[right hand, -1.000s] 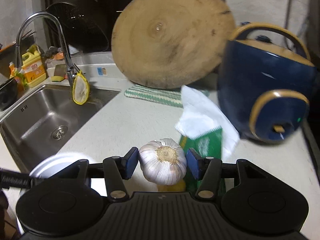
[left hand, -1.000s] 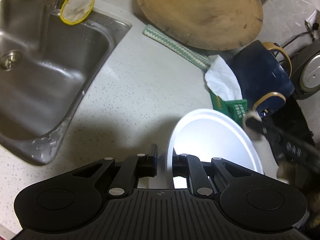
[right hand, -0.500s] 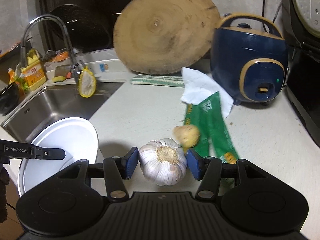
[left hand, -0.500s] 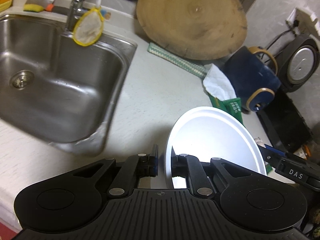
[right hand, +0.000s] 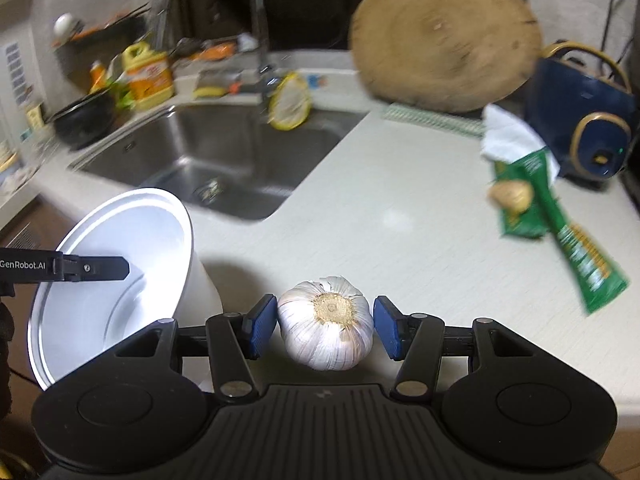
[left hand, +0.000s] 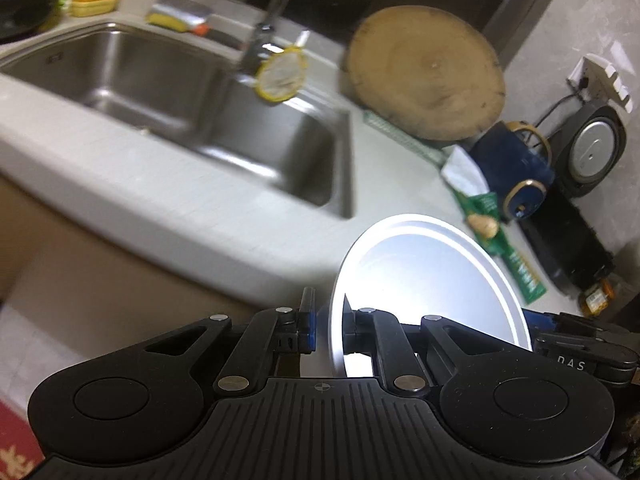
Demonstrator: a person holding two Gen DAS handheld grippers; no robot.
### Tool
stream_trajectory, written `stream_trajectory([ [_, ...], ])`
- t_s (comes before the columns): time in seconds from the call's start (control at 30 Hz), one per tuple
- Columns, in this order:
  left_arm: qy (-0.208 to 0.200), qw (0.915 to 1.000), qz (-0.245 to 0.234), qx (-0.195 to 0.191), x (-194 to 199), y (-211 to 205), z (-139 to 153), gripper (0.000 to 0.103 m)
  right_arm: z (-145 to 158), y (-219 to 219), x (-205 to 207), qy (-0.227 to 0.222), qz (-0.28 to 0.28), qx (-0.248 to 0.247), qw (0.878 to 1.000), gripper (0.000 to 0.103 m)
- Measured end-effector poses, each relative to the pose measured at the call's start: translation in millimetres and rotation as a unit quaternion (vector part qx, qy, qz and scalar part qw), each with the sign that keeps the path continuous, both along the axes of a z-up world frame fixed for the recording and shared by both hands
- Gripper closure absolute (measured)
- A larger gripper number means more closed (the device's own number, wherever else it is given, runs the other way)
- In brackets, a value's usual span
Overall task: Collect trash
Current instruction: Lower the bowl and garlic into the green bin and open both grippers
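My left gripper (left hand: 328,328) is shut on the rim of a white round bin (left hand: 432,280), which tilts with its mouth toward the camera. In the right wrist view that bin (right hand: 120,272) hangs at the lower left, past the counter's front edge, with a left finger (right hand: 92,270) across its mouth. My right gripper (right hand: 326,322) is shut on a white garlic bulb (right hand: 326,320), root end facing me, held over the counter's front. On the counter at the right lie a green wrapper (right hand: 560,232), a small tan lump (right hand: 512,196) and a white tissue (right hand: 508,136).
A steel sink (right hand: 224,160) with a tall tap (right hand: 248,12) fills the left, with a yellow strainer (right hand: 290,102) hanging from it. A round wooden board (right hand: 444,32) leans on the back wall beside a blue cooker (right hand: 580,120). A yellow bottle (right hand: 150,76) and a black pot (right hand: 84,120) stand behind the sink.
Both grippers have drawn back from the counter toward its front edge, so more of the sink shows. The bin and the garlic stay gripped as before.
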State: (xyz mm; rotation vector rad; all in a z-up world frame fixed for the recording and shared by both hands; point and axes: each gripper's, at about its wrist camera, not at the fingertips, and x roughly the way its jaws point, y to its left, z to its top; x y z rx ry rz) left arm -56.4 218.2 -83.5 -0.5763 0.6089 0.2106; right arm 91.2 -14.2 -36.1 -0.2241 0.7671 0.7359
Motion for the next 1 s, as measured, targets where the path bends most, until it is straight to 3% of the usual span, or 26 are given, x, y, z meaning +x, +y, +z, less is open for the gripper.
stream_trajectory([
  [0.17,0.037,0.999,0.011,0.022,-37.8,8.1,-16.1,0.091,-25.5,19.0,-27.6,0.043,-0.002,-0.015,0.999,0.05],
  [0.37,0.076,0.9969,0.018,0.005,-62.0,20.2,-47.2,0.091,-56.3,41.5,-41.7,0.08,0.004,-0.054,0.995,0.05],
  [0.83,0.15,0.9875,-0.012,-0.047,-45.7,11.1,-124.2,0.091,-113.0,43.6,-35.1,0.132,-0.006,-0.129,0.983,0.05],
  [1.0,0.193,0.9779,0.047,-0.065,-39.1,36.5,-166.2,0.091,-144.1,33.2,-26.6,0.155,-0.021,-0.136,0.978,0.05],
])
